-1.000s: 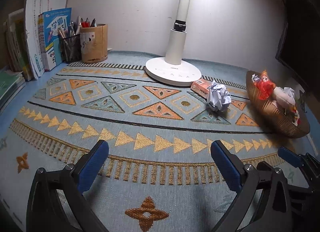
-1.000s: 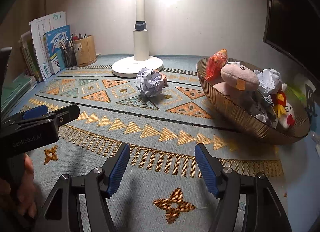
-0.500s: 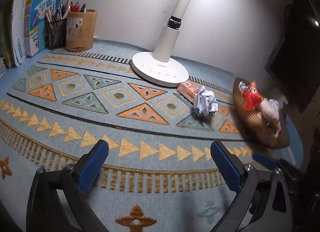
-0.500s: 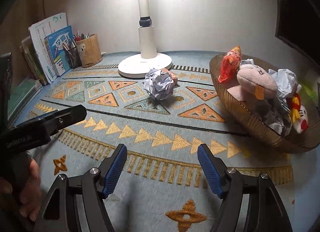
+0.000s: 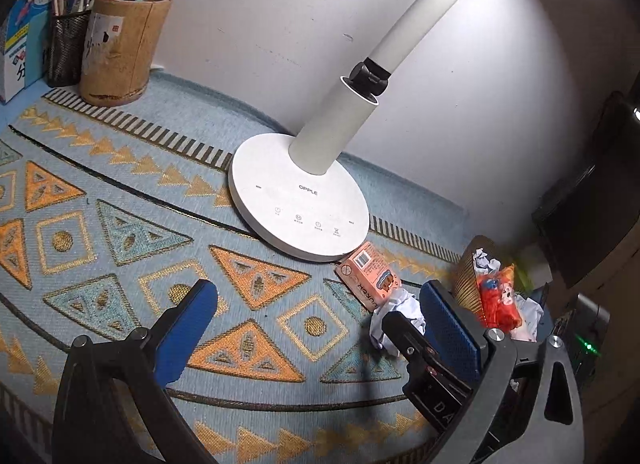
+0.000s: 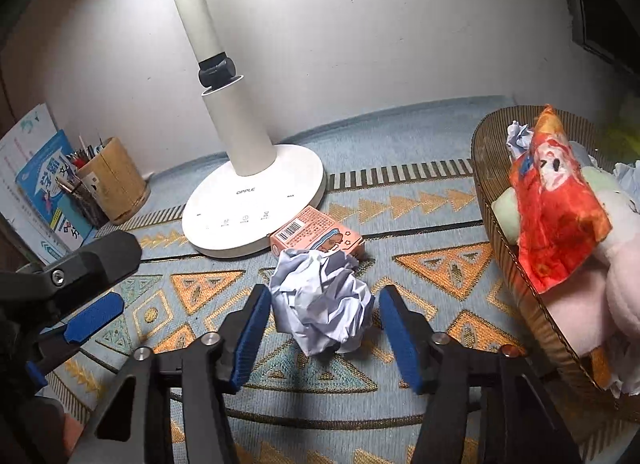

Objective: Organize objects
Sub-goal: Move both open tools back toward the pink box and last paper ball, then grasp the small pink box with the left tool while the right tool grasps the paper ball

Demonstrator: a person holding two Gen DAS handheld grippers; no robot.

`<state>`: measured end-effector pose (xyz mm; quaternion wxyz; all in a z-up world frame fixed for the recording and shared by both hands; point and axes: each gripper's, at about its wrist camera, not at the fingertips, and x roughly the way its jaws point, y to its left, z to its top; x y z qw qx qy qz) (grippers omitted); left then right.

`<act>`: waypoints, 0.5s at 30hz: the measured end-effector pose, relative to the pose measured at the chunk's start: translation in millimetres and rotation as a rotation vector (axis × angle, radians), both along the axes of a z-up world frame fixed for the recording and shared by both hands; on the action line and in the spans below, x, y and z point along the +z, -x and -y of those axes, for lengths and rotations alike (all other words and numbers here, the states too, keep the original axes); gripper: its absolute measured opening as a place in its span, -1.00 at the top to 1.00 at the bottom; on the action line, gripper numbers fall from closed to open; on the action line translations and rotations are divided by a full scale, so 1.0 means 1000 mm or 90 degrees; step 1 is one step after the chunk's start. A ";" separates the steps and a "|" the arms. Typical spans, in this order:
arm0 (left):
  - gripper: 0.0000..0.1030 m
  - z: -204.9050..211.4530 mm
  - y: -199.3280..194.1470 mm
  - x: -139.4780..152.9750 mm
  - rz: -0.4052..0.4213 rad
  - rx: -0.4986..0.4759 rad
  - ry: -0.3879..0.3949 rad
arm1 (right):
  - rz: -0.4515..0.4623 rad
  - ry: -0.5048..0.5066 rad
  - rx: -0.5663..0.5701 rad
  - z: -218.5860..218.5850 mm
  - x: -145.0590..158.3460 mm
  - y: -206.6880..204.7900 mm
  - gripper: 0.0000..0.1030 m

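A crumpled white paper ball lies on the patterned mat, between the open jaws of my right gripper, which do not grip it. A small pink box lies just behind the ball, against the lamp base. My left gripper is open and empty over the mat; the ball and the pink box show beside its right finger, partly hidden by the right gripper's body. A woven gold basket at the right holds a red packet, plush toys and crumpled paper.
A white desk lamp stands at the back centre. A cork pen holder, a mesh pen cup and upright books stand at the back left. A dark monitor is at the far right. The left gripper shows at the left.
Both grippers moved forward toward the lamp. The right gripper closed in on the paper ball, which now sits between its open fingers. The left gripper tilted and swung right.
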<state>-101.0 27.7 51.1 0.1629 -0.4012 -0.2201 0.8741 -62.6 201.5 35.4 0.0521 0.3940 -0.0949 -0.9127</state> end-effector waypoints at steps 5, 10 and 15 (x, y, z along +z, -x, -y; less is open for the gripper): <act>-0.96 -0.034 0.011 -0.008 0.013 -0.011 0.011 | 0.002 0.026 0.000 -0.025 0.006 -0.034 0.22; -0.88 -0.088 0.023 -0.021 0.041 0.007 0.079 | -0.001 0.042 -0.025 -0.062 -0.003 -0.087 0.22; -0.77 -0.129 0.037 -0.033 0.056 0.058 0.167 | -0.023 0.060 -0.003 -0.069 -0.002 -0.099 0.22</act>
